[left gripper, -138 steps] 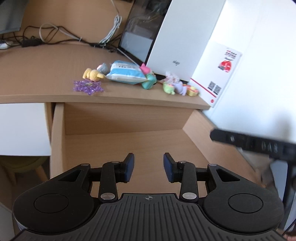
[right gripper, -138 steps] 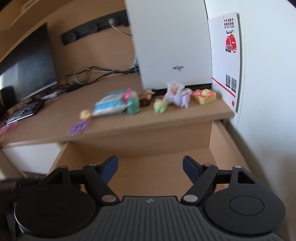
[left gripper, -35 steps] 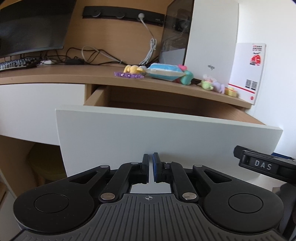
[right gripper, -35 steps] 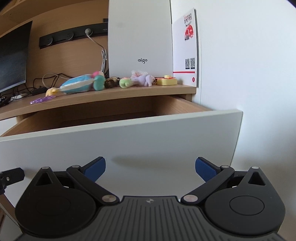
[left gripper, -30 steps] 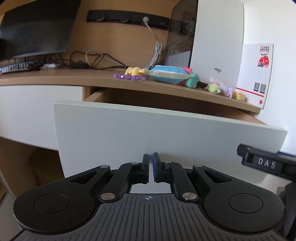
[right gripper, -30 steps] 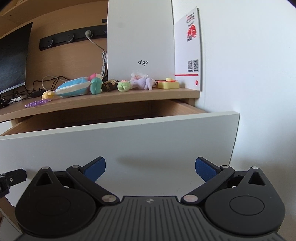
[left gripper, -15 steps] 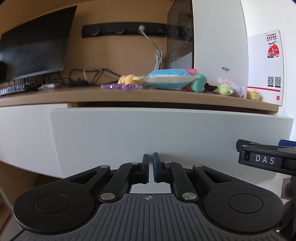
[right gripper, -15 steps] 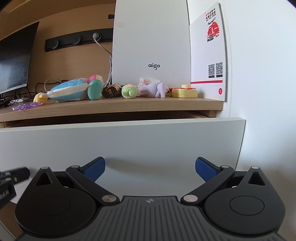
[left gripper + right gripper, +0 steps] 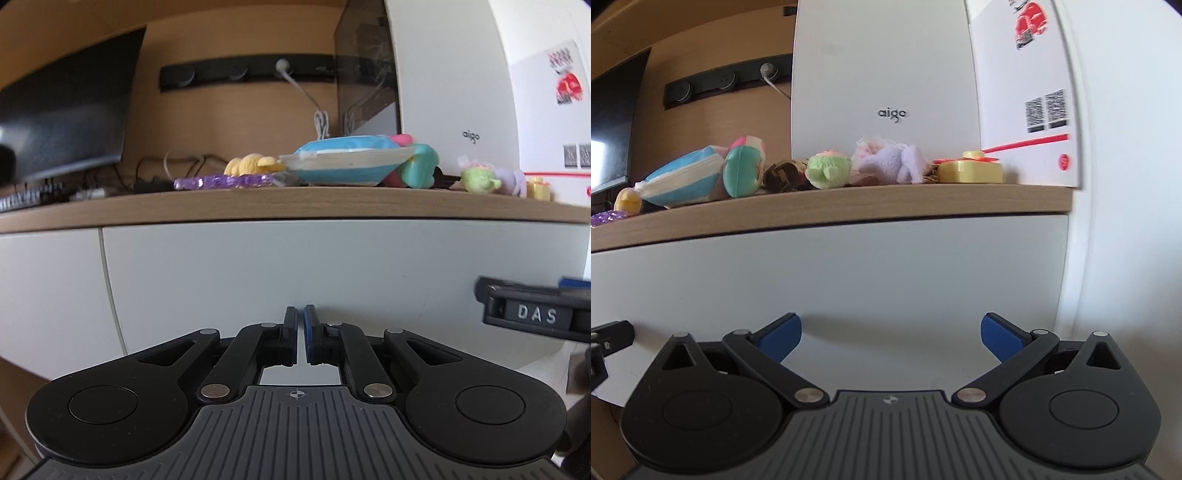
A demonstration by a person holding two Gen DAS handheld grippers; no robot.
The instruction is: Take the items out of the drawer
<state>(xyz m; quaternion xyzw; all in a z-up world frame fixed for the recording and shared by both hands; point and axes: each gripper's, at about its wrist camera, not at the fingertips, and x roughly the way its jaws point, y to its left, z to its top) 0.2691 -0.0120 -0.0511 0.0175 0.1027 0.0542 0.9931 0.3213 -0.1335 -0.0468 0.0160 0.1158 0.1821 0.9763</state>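
Observation:
The white drawer front (image 9: 295,266) (image 9: 849,273) stands flush under the wooden desk top, closed. My left gripper (image 9: 300,332) is shut with nothing in it, its tips right at the drawer front. My right gripper (image 9: 891,332) is open and empty, its blue pads (image 9: 783,334) close to the same panel. On the desk top lie the small items: a blue and white pouch (image 9: 347,166) (image 9: 683,181), a purple bead piece (image 9: 225,181), a yellow toy (image 9: 251,164), a teal and pink toy (image 9: 744,170), a green plush (image 9: 827,170), a lilac plush (image 9: 897,164) and a yellow box (image 9: 971,170).
A white computer case (image 9: 882,81) stands behind the toys, with a white card (image 9: 1030,92) leaning on the wall at the right. A dark monitor (image 9: 62,118), a keyboard and cables fill the left of the desk. A second white panel (image 9: 48,295) adjoins the drawer on the left.
The drawer went from pulled out to flush with the desk, with both grippers advancing against its front. The camera views sank below the desk edge, so the drawer's inside is hidden.

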